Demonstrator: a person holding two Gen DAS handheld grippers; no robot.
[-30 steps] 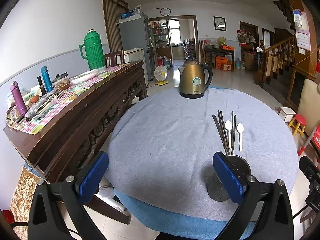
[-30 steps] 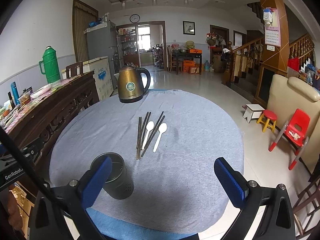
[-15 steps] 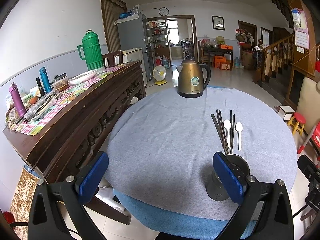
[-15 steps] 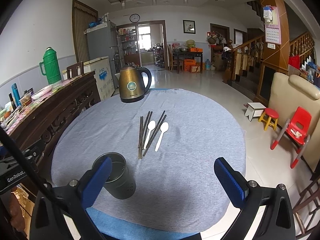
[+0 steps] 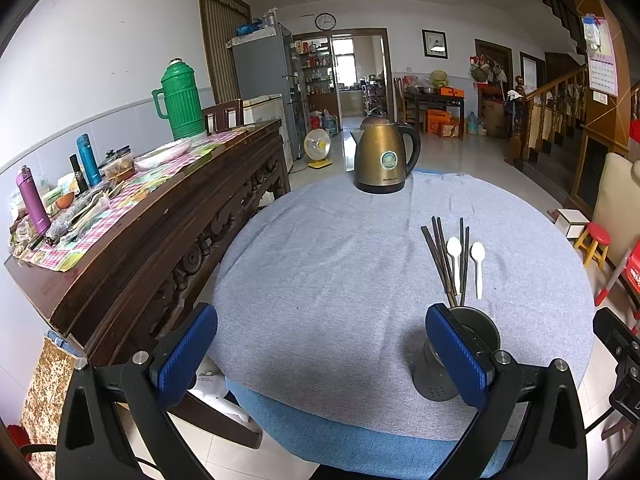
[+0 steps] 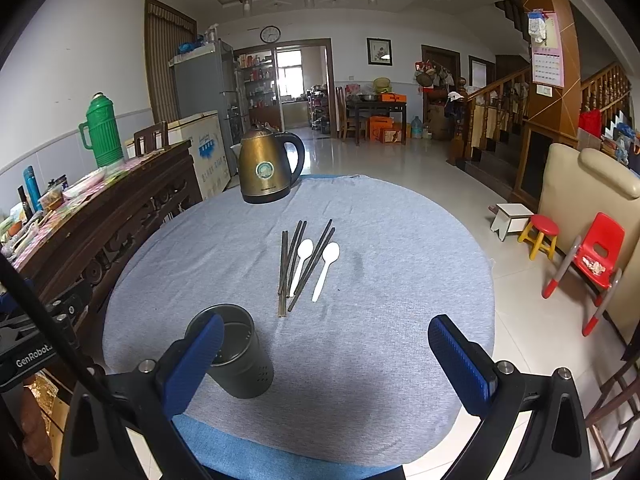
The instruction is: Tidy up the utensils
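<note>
Two spoons (image 6: 316,270) & chopsticks (image 6: 294,266) unpicked; both grippers (image 6: 326,356) wide, empty. Next: grab one, drop in holder (image 6: 236,356).

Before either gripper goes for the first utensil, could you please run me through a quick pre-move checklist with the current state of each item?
1. Right gripper open and unloaded: ok.
2. Left gripper open and unloaded: ok.
3. Utensil holder upright, mouth unobstructed: ok.
4. Chopsticks and two white spoons flat on the grey tablecloth, reachable: ok.
5. Chopsticks separated for single pick: not ok, they overlap.
6. Kettle away from the utensils: ok.
</note>
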